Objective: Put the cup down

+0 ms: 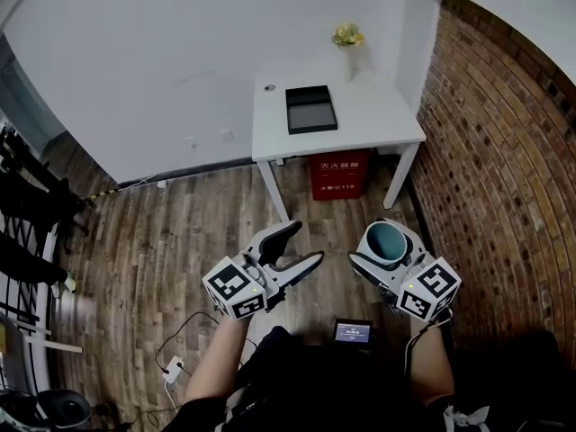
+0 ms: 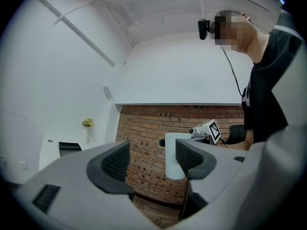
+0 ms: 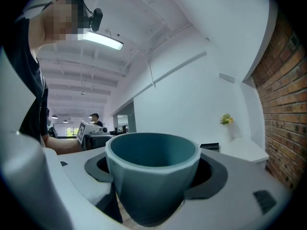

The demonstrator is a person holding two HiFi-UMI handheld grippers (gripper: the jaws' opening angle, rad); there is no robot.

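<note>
Currently gripping the teal cup [image 3: 152,176] with the right gripper [image 1: 389,252]: fingers [image 3: 213,174] spread wide and pressed against its two sides, mouth upward. Carried upright in the air above the wooden floor [image 1: 162,241], well short of the white bench [image 1: 378,115] that stands ahead of the fingers.

Holding nothing in the left gripper [image 1: 292,248]: fingers [image 2: 113,164] wide apart, ribbed dark pads facing each other across a clear gap. Pointing level toward the brick wall [image 2: 148,128], with the cup showing far beyond the gap as a pale upright shape, just beside the right gripper's marker cube [image 2: 212,131]. Not touching the cup, and set well apart from it, the two grippers side by side at about the same height.

On the bench, far ahead of both pairs of fingers: a black tray [image 1: 310,109] near the middle, a small vase of yellow flowers [image 1: 348,39] at the back toward the wall corner, and a small round thing [image 1: 270,87] near the back left edge, too small to tell. Under the bench, a red box [image 1: 340,174] on the floor. Just behind the fingers, close to the person's body, a small lit screen [image 1: 353,332]. Off to the left of the left fingers, down on the floor, a white power strip [image 1: 171,367] with its cable.
</note>
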